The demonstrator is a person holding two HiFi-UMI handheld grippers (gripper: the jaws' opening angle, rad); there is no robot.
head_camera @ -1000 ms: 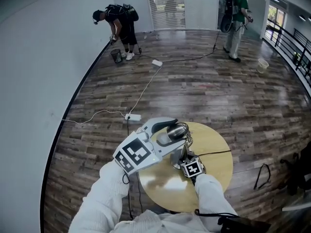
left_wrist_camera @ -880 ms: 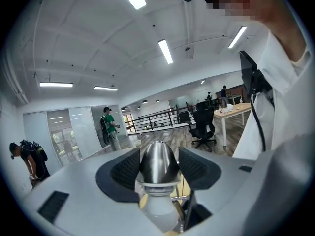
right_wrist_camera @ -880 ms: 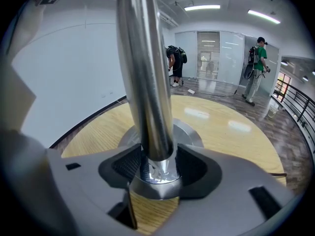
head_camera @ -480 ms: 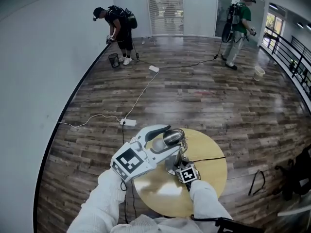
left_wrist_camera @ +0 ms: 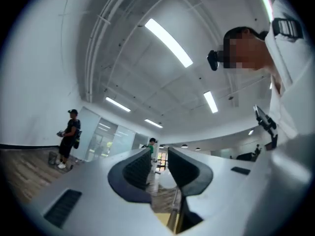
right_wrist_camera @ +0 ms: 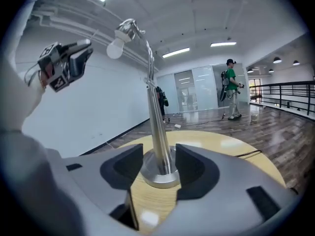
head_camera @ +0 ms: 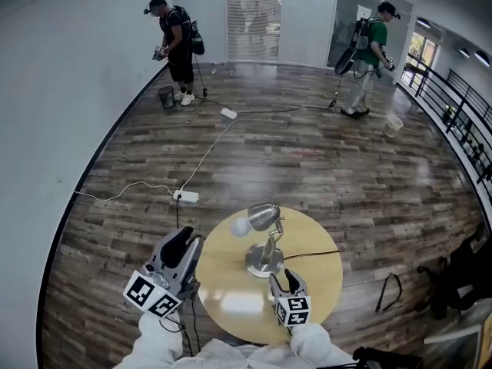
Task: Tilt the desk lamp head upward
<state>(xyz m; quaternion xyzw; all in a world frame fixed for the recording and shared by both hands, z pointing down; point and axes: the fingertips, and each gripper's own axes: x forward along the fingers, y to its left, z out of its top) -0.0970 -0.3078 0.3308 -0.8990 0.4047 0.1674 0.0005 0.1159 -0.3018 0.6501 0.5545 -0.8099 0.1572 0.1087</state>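
Note:
A chrome desk lamp stands on the round yellow table [head_camera: 323, 283]. Its head [head_camera: 264, 217] and white bulb [head_camera: 240, 227] point left, above the round base [head_camera: 264, 266]. My left gripper [head_camera: 183, 246] hangs off the table's left edge, well clear of the lamp. Its jaws are closing, with nothing between them [left_wrist_camera: 157, 167], and it points up at the ceiling. My right gripper [head_camera: 283, 280] stands open on the table. The lamp base [right_wrist_camera: 158, 177] and stem [right_wrist_camera: 156, 117] rise just ahead of its fingertips [right_wrist_camera: 129, 161]. The lamp head [right_wrist_camera: 129, 27] shows high in that view.
The lamp's black cord [head_camera: 315, 253] runs right across the table. Cables and a power strip [head_camera: 187, 197] lie on the wood floor. Two people [head_camera: 175, 41] [head_camera: 370, 44] stand far off. A black railing [head_camera: 461, 121] lines the right side, and a dark bag [head_camera: 461, 271] lies near the table.
My left gripper has let go of the lamp head and dropped back to the left, off the table. The right gripper has drawn back a little from the base. The lamp stands free.

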